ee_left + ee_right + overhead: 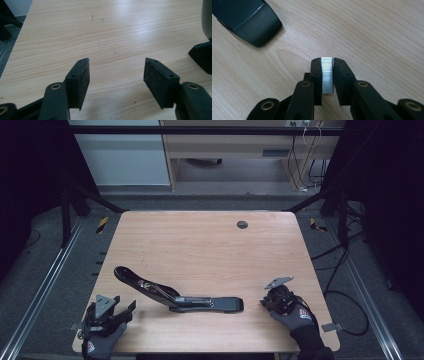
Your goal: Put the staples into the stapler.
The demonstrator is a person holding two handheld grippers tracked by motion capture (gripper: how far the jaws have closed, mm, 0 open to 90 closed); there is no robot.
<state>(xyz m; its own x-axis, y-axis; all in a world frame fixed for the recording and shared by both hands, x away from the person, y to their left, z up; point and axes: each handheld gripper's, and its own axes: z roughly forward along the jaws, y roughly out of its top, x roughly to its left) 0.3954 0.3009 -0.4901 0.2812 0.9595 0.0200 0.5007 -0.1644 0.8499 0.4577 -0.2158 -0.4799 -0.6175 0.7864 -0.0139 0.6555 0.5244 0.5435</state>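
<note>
A: Okay, right gripper [327, 75] first. Jaws clenched on a strip of staples [327, 75], silver, ribbed, standing on edge between the two pads, dead centre of the right gripper view.

B: Pads touching it both sides?

A: Yes, pressed flat against both faces. Strip pokes slightly above the pad tips. Wooden table [374, 32] right under it.

B: Left gripper?

A: Left gripper [116, 75] is released, jaws spread wide, bare wood between them. Nothing gripped.

B: Stapler?

A: Black stapler [177, 295], swung open, lower middle of the high view. Base lies flat on the table, pointing right; the top arm is hinged up and slants toward the left of the frame, metal channel showing along it.

B: Where's it in the gripper views?

A: Upper left corner of the right gripper view, a rounded black end [247, 20], apart from the staples. In the left gripper view, a black piece at the right edge [203, 56], beyond the right jaw, not touching.

B: Hands in the high view?

A: Left gripper [107, 312] at bottom left, gloved hand under it, just left of the stapler. Right gripper [277, 300] at bottom right, gloved hand too, near the base's right end but apart. Staples too small to make out there.

B: Anything else?

A: Dark round grommet [242, 224] in the tabletop, upper middle, well apart from everything.
</note>
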